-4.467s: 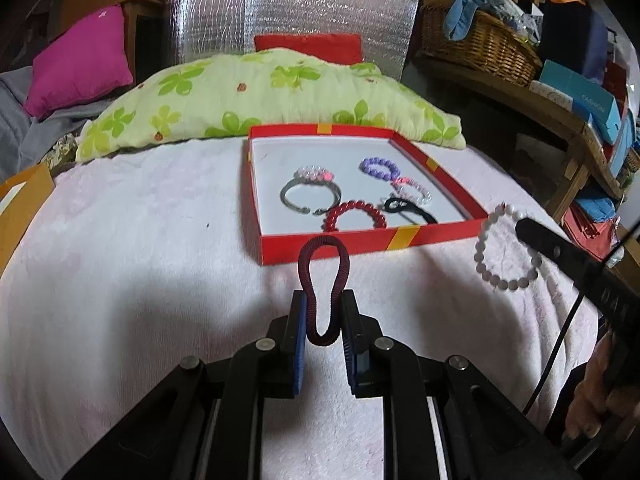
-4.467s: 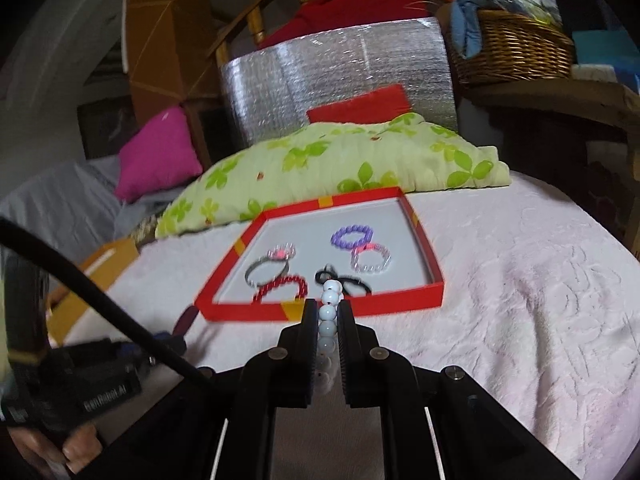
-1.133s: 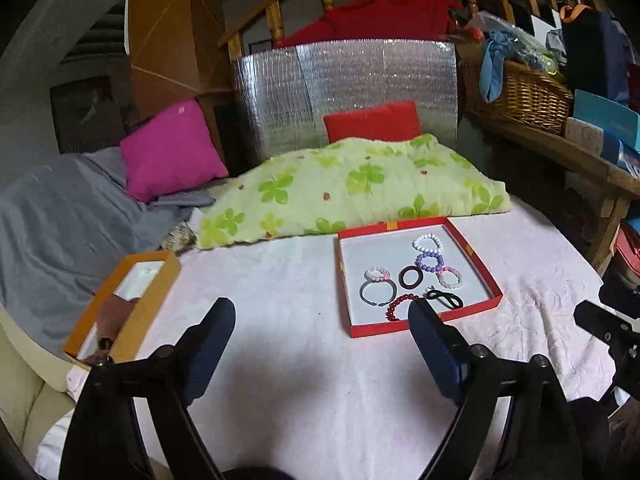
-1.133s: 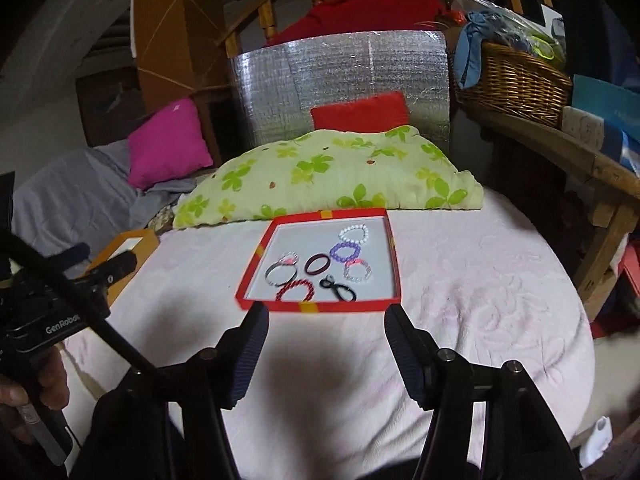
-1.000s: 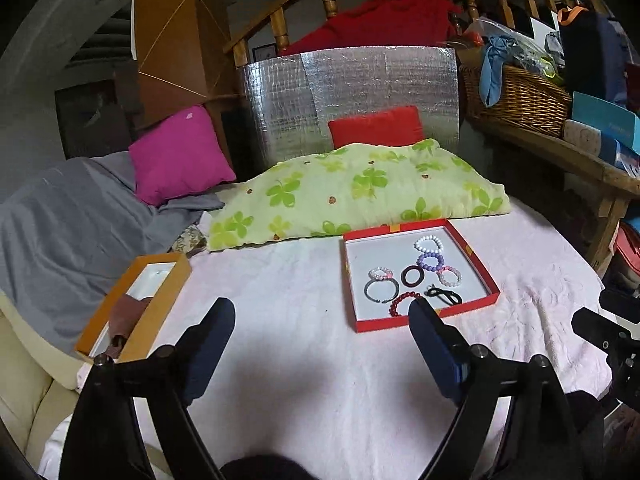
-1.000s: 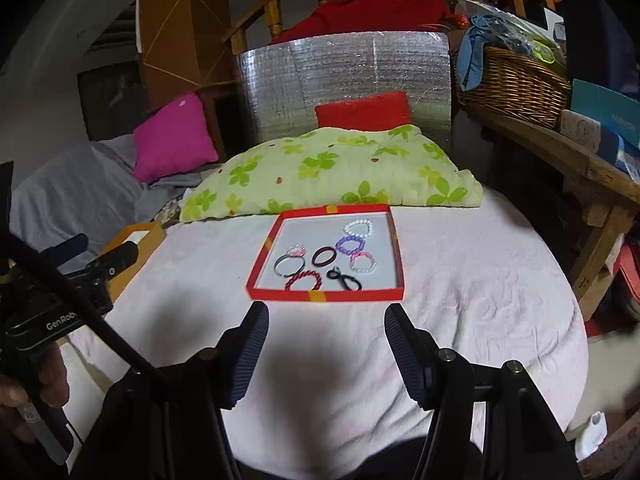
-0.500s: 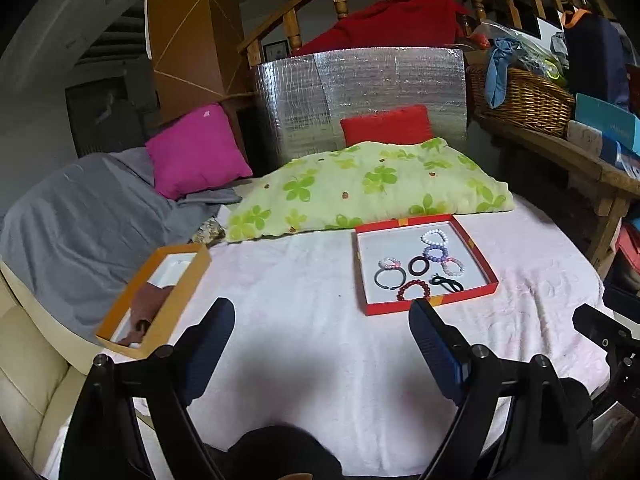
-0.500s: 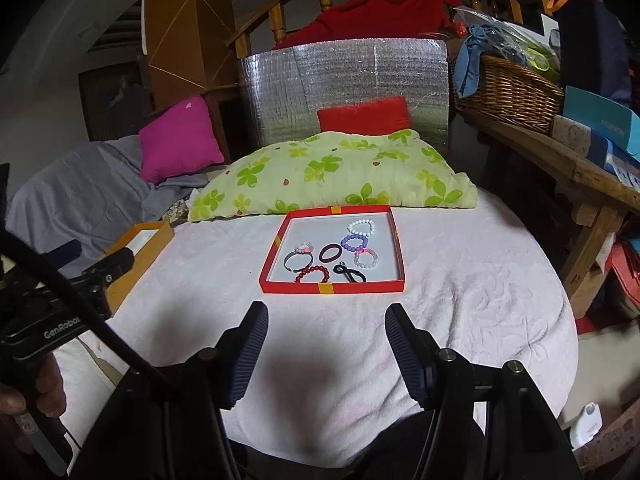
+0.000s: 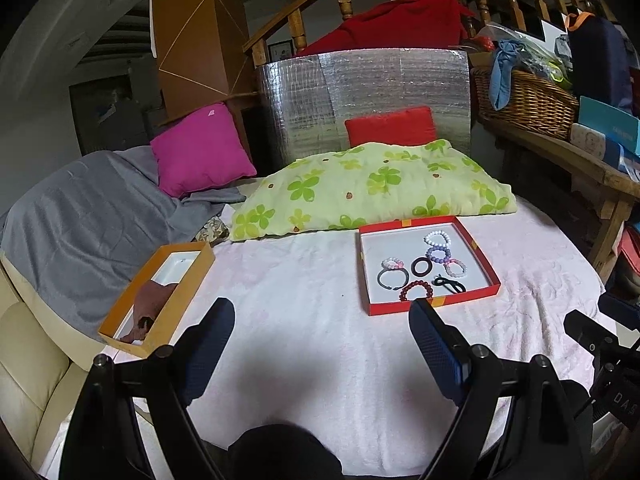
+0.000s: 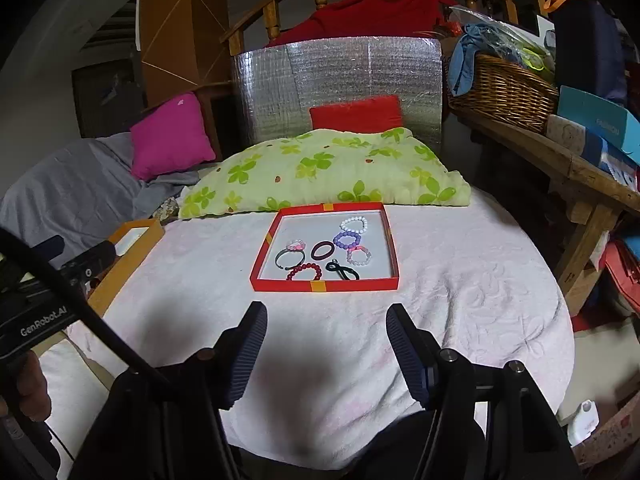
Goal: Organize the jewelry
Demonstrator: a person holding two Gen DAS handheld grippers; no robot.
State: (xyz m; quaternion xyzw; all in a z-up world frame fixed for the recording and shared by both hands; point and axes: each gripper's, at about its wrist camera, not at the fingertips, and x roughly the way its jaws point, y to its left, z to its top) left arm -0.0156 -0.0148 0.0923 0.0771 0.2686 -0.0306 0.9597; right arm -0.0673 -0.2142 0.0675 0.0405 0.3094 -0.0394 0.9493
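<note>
A red tray point(image 9: 428, 305) point(image 10: 324, 285) lies on the pink-covered table in front of a green-leaf pillow. Inside it rest several pieces: a white bead bracelet point(image 9: 437, 237) point(image 10: 353, 224), a purple one point(image 9: 438, 254) point(image 10: 345, 239), a dark maroon band point(image 9: 421, 266) point(image 10: 322, 249), a red bead bracelet point(image 9: 417, 289) point(image 10: 304, 271) and a black hair tie point(image 9: 450, 284) point(image 10: 342, 271). My left gripper point(image 9: 320, 344) stands wide open and empty, well back from the tray. My right gripper point(image 10: 326, 340) is open too, with nothing between its fingers.
An orange box point(image 9: 156, 294) point(image 10: 124, 260) holding something brown sits at the table's left edge. A grey blanket and pink cushion point(image 9: 200, 148) lie beyond it. A wooden shelf with a wicker basket point(image 10: 500, 88) stands to the right. A hand point(image 10: 24, 392) holds the left gripper.
Earlier the left gripper held the maroon band and the right the white bracelet; both now lie in the tray. Over the last second both grippers drew back, so the tray looks smaller.
</note>
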